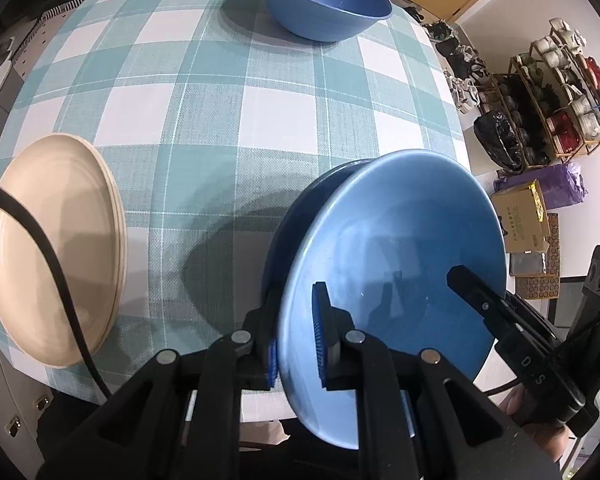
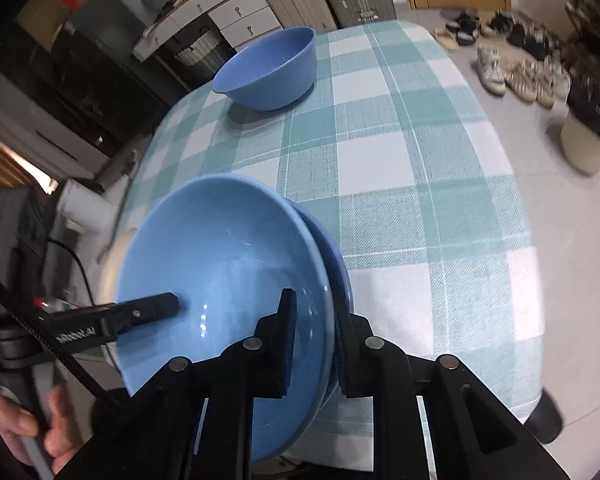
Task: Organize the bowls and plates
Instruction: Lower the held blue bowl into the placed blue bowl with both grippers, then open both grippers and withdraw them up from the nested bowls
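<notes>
A light blue plate [image 1: 400, 232] lies on a darker blue plate [image 1: 288, 232] at the near edge of the checked table [image 1: 220, 112]. My left gripper [image 1: 296, 332] straddles the left rim of the blue plates, one finger above and one below. My right gripper [image 2: 314, 344] straddles the opposite rim of the same plates [image 2: 220, 256]. Whether either pair of pads presses the rim I cannot tell. A blue bowl [image 1: 328, 0] stands at the far side of the table; it also shows in the right wrist view [image 2: 268, 68]. A stack of cream plates [image 1: 56, 248] lies at the left.
The table's right edge drops to a floor with shoe racks [image 1: 548, 96] and a cardboard box [image 1: 520, 212]. In the right wrist view, cabinets [image 2: 228, 8] stand behind the table, shoes [image 2: 516, 72] and a bin [image 2: 588, 144] are on the floor.
</notes>
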A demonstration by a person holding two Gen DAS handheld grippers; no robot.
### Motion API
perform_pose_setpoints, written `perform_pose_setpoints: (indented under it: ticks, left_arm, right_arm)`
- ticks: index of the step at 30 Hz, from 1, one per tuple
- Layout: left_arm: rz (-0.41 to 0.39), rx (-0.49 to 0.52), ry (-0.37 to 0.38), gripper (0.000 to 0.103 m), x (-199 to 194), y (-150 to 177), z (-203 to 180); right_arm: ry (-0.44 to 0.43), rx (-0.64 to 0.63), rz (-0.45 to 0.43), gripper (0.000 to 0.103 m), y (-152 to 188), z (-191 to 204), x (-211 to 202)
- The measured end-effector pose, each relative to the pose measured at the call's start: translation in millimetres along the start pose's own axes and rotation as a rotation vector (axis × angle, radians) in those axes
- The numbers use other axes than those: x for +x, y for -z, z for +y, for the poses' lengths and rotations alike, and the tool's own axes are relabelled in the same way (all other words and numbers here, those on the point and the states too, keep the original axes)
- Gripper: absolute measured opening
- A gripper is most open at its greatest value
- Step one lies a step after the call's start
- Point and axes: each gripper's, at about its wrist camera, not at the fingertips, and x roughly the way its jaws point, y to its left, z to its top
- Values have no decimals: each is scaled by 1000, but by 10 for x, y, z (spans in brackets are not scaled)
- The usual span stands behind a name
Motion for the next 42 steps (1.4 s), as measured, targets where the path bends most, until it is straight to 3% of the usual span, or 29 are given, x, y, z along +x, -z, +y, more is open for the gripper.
perform_pose_setpoints:
  ticks: [17, 18, 20, 25, 28, 30, 31, 37, 40, 42]
  left_arm:
    - [-26, -35, 10, 16, -157, 9, 41]
    - [-49, -26, -10, 17, -207, 10, 24]
    - [-74, -12, -10, 32, -265, 11, 6]
    - [-71, -4, -1, 33, -274, 10, 9]
    - [-91, 18, -27, 34, -269, 29, 8]
    - [-111, 23, -47, 45, -272, 56, 27]
    - [-123, 18, -52, 49, -281, 78, 45]
    - [-183, 41, -61, 50, -322, 151, 93]
    - [-233, 53, -61, 52, -367, 208, 123]
    - [-284, 72, -66, 54, -409, 273, 137]
  right_arm:
    - [102, -93, -61, 18, 52, 183, -130]
    - [123, -101, -72, 18, 54, 187, -150]
    - [167, -124, -89, 18, 58, 199, -177]
    - [157, -113, -85, 18, 55, 150, -175]
    - [164, -129, -133, 18, 80, 176, -247]
    - [164, -154, -170, 19, 103, 223, -309]
    - [161, -163, -190, 22, 120, 247, -344]
    - [109, -179, -283, 48, 231, 384, -498]
    - [99, -175, -338, 55, 322, 451, -574]
    - [84, -166, -369, 66, 395, 490, -619]
